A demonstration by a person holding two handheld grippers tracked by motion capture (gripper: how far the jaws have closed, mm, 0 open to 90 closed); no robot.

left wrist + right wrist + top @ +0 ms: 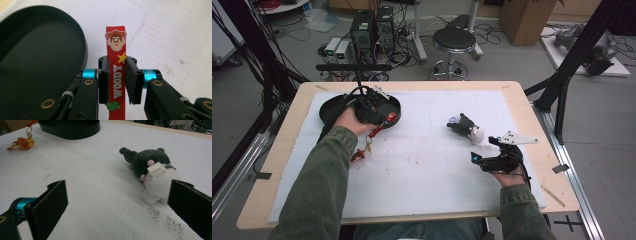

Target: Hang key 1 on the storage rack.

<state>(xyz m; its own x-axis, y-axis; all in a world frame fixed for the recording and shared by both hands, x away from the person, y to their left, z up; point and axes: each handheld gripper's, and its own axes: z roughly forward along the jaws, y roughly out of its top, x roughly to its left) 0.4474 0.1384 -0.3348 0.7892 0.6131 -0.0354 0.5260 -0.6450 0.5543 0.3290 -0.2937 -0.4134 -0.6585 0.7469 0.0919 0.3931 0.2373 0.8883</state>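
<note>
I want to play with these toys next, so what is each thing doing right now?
Left gripper: shut on the red Woody strap.
Red Woody strap: held, its charm end trailing onto the white mat.
Orange charm: lying on the white mat.
Black tray: empty where visible.
Plush toy: lying on the mat, not held.
Right gripper: open, close to the plush toy.

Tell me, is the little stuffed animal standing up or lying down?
Lying down. The plush toy is tipped on its side on the white mat, in front of the open right gripper.
</note>
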